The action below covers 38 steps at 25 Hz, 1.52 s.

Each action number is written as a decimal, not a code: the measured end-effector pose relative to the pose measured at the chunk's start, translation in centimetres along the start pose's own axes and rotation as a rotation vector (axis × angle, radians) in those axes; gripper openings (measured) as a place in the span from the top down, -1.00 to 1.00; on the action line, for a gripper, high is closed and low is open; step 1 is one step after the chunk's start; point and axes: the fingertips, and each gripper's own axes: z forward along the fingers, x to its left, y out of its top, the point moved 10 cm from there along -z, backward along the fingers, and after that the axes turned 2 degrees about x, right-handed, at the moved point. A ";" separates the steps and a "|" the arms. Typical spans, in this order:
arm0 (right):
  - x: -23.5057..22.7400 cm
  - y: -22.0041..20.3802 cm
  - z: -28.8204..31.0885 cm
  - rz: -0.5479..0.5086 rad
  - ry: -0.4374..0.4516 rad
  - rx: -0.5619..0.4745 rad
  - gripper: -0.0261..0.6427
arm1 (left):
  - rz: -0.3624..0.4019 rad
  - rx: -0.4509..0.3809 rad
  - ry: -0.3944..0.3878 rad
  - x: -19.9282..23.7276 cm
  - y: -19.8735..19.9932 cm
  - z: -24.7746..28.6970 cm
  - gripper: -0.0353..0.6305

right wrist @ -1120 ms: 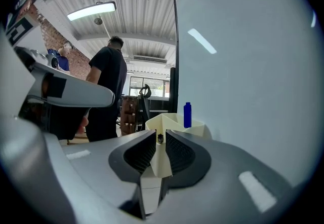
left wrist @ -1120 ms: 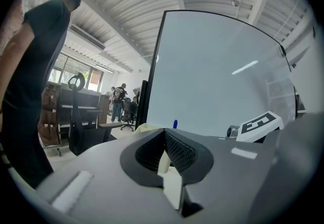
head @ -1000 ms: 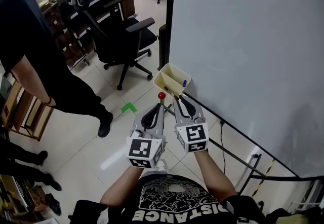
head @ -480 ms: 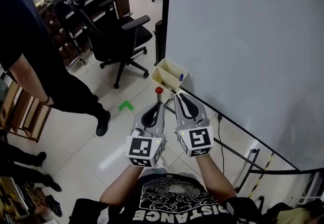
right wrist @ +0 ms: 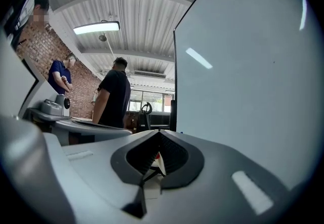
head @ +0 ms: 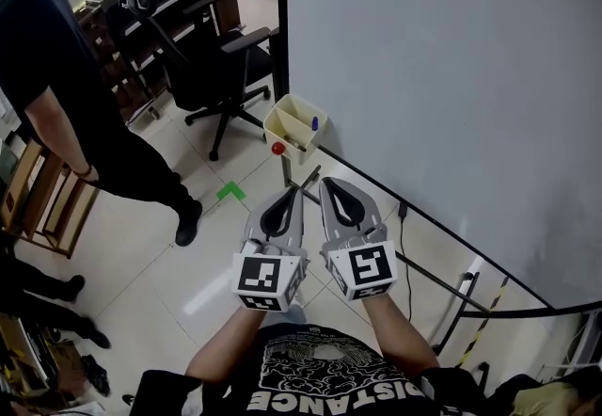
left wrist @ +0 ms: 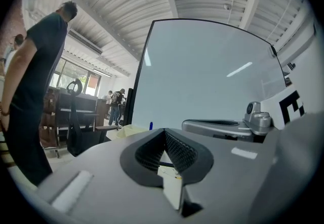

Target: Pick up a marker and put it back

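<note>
A blue marker (head: 314,123) stands in a cream bin (head: 287,119) fixed at the whiteboard's (head: 451,75) lower left corner. A small red ball (head: 277,149) sits just under the bin. My left gripper (head: 288,190) and right gripper (head: 328,183) are held side by side below the bin, pointing at it and well short of it. Both are shut with nothing between their jaws. The left gripper view shows the blue marker (left wrist: 150,125) and the bin (left wrist: 130,130) ahead, past my right gripper's body.
A black office chair (head: 221,66) stands left of the board. A person in black (head: 56,75) stands on the tiled floor at the far left. A green tape mark (head: 229,191) lies on the floor. The board's black base rail (head: 442,231) and a cable run along the right.
The bin and red ball have shifted up and left in the head view, and the gap between them and my gripper tips has grown. Both grippers stay side by side.
</note>
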 end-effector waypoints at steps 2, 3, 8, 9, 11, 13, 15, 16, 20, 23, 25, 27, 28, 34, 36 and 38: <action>0.2 0.2 -1.6 0.002 0.010 -0.004 0.92 | -0.002 -0.008 0.003 -1.3 0.0 -0.9 0.88; 0.3 0.3 -2.4 0.004 0.015 -0.006 0.92 | -0.003 -0.011 0.004 -1.9 -0.1 -1.3 0.88; 0.9 0.2 -5.5 0.016 0.034 -0.024 0.92 | 0.002 -0.020 0.012 -4.3 -0.6 -3.5 0.88; 1.1 0.3 -6.1 0.017 0.038 -0.027 0.92 | 0.003 -0.023 0.016 -4.7 -0.6 -4.0 0.88; 1.5 0.4 -7.3 0.022 0.045 -0.032 0.92 | 0.004 -0.030 0.022 -5.5 -0.6 -4.9 0.88; 1.9 0.4 -8.4 0.022 0.049 -0.038 0.92 | 0.002 -0.039 0.023 -6.2 -0.6 -5.9 0.88; 2.3 0.4 -9.4 0.025 0.052 -0.041 0.92 | 0.003 -0.041 0.026 -6.9 -0.8 -6.8 0.88; 2.4 0.4 -9.8 0.025 0.054 -0.042 0.92 | 0.003 -0.039 0.029 -7.3 -0.9 -7.1 0.88; 2.9 0.4 -11.5 0.020 0.058 -0.044 0.92 | 0.008 -0.037 0.033 -8.6 -1.0 -8.3 0.88; 3.2 0.6 -12.7 0.013 0.063 -0.047 0.92 | 0.011 -0.048 0.033 -9.4 -1.1 -9.1 0.88; 3.3 0.6 -13.2 0.012 0.064 -0.048 0.92 | 0.016 -0.059 0.031 -9.9 -1.2 -9.5 0.88; 3.4 0.5 -13.7 0.012 0.066 -0.050 0.92 | 0.018 -0.056 0.032 -10.3 -1.2 -10.0 0.88; 3.4 0.5 -13.9 0.013 0.067 -0.052 0.92 | 0.019 -0.054 0.033 -10.5 -1.2 -10.2 0.88; 3.7 0.5 -14.9 0.015 0.065 -0.058 0.92 | 0.030 -0.064 0.041 -11.1 -1.5 -10.9 0.88; 3.7 0.5 -15.2 0.015 0.066 -0.060 0.92 | 0.032 -0.065 0.042 -11.4 -1.4 -11.0 0.88; 3.6 0.6 -15.5 0.015 0.067 -0.061 0.92 | 0.034 -0.067 0.042 -11.7 -1.4 -11.2 0.88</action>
